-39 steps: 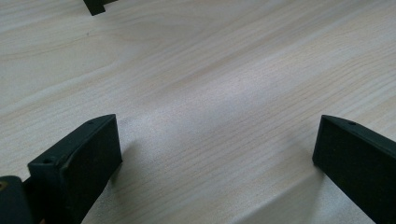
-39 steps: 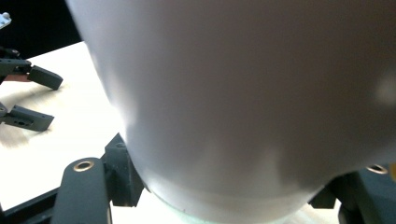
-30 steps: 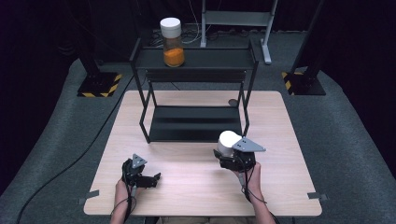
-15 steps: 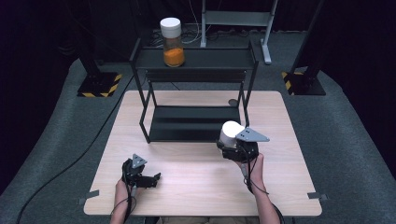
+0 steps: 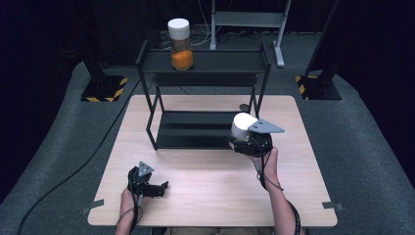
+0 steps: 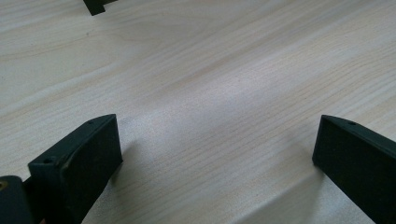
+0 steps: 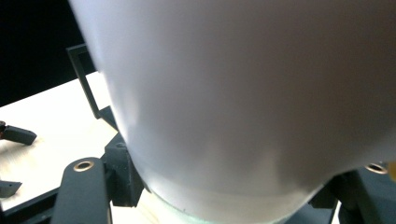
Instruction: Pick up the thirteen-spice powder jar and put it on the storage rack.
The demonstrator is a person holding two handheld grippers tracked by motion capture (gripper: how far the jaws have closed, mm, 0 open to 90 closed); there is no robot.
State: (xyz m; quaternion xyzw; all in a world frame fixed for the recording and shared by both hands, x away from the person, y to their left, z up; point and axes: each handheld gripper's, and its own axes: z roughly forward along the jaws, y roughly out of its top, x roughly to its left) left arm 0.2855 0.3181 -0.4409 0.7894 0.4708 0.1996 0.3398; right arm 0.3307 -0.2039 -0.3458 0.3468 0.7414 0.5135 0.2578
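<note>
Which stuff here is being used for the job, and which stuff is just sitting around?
In use:
- right gripper, shut on the white-lidded jar
- white-lidded jar, lifted above the table
- black shelf rack, just in front of the jar

Just sitting:
- left gripper, jaws open, nothing between them, low over the wooden table
- jar of orange powder, on the rack's top shelf

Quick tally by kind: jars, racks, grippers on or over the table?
Jars: 2 (orange-filled jar on the rack's top shelf; white-lidded jar in the right gripper)
Racks: 1 (black rack)
Grippers: 2 (right; left gripper, open on the table)
Total: 5
</note>
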